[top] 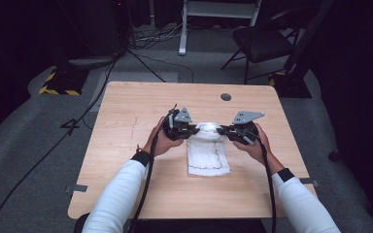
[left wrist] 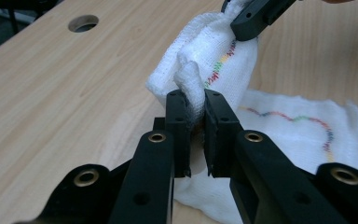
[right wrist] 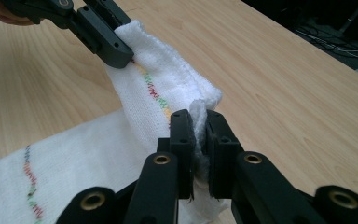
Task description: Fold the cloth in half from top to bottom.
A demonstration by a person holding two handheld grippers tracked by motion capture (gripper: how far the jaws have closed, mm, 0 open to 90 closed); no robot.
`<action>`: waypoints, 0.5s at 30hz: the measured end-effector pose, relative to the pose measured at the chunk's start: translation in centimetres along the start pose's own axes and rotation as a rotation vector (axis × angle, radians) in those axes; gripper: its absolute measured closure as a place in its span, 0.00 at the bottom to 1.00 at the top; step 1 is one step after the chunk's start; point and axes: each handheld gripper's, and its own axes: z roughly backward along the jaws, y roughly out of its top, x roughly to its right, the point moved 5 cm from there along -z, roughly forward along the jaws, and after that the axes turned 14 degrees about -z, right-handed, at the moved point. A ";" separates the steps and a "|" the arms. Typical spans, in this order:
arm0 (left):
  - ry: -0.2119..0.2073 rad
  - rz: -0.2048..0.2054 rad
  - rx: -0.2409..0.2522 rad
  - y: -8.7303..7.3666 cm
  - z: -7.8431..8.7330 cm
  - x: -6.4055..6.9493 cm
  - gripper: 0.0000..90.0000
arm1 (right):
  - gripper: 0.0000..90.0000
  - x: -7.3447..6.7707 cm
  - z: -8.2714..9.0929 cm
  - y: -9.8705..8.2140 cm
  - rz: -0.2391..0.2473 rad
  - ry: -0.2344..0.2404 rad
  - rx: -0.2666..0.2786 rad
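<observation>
At the middle of the table: a white cloth point(top: 208, 154) lies on the pale wooden table point(top: 126, 160), its far end lifted between two hand-held grippers.

Cloth: thin, loosely woven, with a wavy line of rainbow stitching near its edges. The near part lies flat on the wood; the far part is raised into a soft hump.

Left gripper point(top: 190, 129): its jaws are clamped together on a bunched corner of the cloth, seen close up in the left gripper view point(left wrist: 196, 100). Only a small pinch of fabric sits between the pads.

Right gripper point(top: 225, 131): its jaws are likewise pressed tight on the opposite far corner point(right wrist: 197, 123), again with just a little fabric caught.

Hands: the left hand point(top: 161, 141) and right hand point(top: 256, 145) hold the grippers close together, facing each other across the lifted end.

Likely step: folding the far end over toward the near end, judging by the raised edge.

Risk, slipping: each grip holds a thin wad near the very edge, so a tug could pull a corner free and drop that side.

Risk, crooked fold: if one hand travels faster or lower, the edges may land askew.

Risk, dragging: pulling sideways could slide the flat part across the smooth wood.

Risk, bunching: the corners are crumpled, so the fold may set down wrinkled.
</observation>
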 end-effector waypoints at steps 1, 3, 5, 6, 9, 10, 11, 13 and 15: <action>-0.011 0.001 0.005 -0.1 0.0 0.3 0.90 | 0.93 -0.1 0.1 -0.1 -0.003 0.009 0.001; -0.022 -0.008 -0.001 -0.3 0.1 0.8 0.90 | 0.93 -0.4 0.2 -0.6 -0.004 0.021 -0.004; -0.036 -0.018 -0.005 -0.5 0.1 1.4 0.90 | 0.93 -0.8 0.4 -1.1 0.004 0.033 -0.012; -0.042 -0.028 -0.010 -0.6 0.1 1.8 0.90 | 0.93 -1.0 0.5 -1.3 0.005 0.038 -0.016; -0.061 -0.034 -0.009 -0.8 0.2 2.6 0.90 | 0.92 -1.6 0.7 -2.0 0.018 0.055 -0.031; -0.067 -0.041 -0.007 -0.9 0.3 2.8 0.90 | 0.92 -1.8 0.8 -2.2 0.020 0.062 -0.034; -0.069 -0.040 -0.007 -0.9 0.3 3.0 0.90 | 0.92 -1.9 0.9 -2.5 0.019 0.069 -0.041; -0.080 -0.044 -0.008 -1.2 0.4 3.4 0.90 | 0.91 -2.2 1.0 -2.9 0.016 0.084 -0.049; -0.097 -0.056 -0.020 -1.4 0.3 4.1 0.90 | 0.91 -2.5 1.2 -3.3 0.022 0.094 -0.063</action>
